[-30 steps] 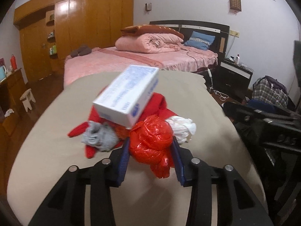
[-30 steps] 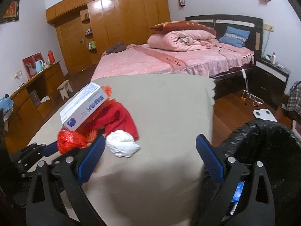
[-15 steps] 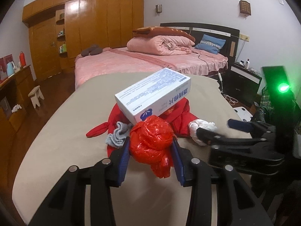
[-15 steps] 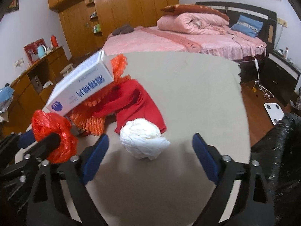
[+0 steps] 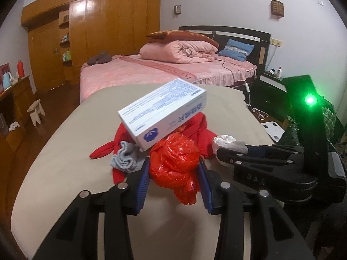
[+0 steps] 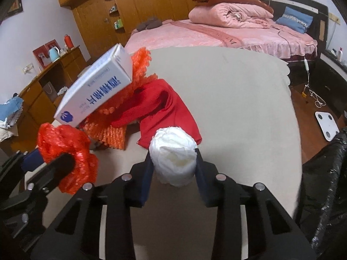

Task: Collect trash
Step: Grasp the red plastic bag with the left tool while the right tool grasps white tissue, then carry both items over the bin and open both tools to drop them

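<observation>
My left gripper (image 5: 173, 169) is shut on a crumpled red plastic bag (image 5: 174, 164), held just above the beige table (image 5: 65, 151). The bag also shows in the right wrist view (image 6: 65, 149). My right gripper (image 6: 173, 162) is shut on a white crumpled paper wad (image 6: 173, 156); the wad (image 5: 225, 142) peeks past the right gripper in the left wrist view. A white and blue box (image 5: 162, 112) rests tilted on a red cloth (image 6: 164, 106), an orange mesh (image 6: 138, 69) and a grey sock (image 5: 124, 157).
A black trash bag (image 6: 325, 184) lines a bin at the table's right edge. A pink bed (image 5: 164, 73) stands behind the table. A white scale (image 6: 326, 127) lies on the wooden floor. A wooden desk (image 6: 41, 86) stands to the left.
My right gripper moved in on the white paper wad and closed on it. My left gripper kept hold of the red bag and shifted slightly.
</observation>
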Available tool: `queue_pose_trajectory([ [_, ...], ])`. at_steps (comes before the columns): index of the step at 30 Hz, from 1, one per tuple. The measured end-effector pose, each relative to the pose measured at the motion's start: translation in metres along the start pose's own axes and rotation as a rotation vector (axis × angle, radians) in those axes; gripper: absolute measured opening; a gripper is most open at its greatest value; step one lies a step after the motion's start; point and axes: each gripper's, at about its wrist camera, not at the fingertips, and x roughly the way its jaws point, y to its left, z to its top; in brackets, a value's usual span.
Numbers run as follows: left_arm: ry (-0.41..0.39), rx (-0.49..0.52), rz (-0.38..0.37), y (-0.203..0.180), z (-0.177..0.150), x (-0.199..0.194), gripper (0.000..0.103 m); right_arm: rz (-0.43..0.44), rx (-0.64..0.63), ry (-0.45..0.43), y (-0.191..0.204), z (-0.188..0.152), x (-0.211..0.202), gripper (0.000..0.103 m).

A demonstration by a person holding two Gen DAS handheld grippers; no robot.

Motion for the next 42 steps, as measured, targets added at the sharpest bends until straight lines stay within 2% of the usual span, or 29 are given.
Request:
queue_pose_trajectory([
  [21, -0.100, 0.044, -0.089, -0.044, 0.035, -0.022, 0.041, -0.054, 0.039, -0.173, -0.036, 0.009, -0.105, 0.034],
  [42, -0.157, 0.136, -0.284, -0.137, 0.064, -0.036, 0.041, -0.210, 0.135, -0.272, -0.099, -0.021, -0.192, 0.035],
])
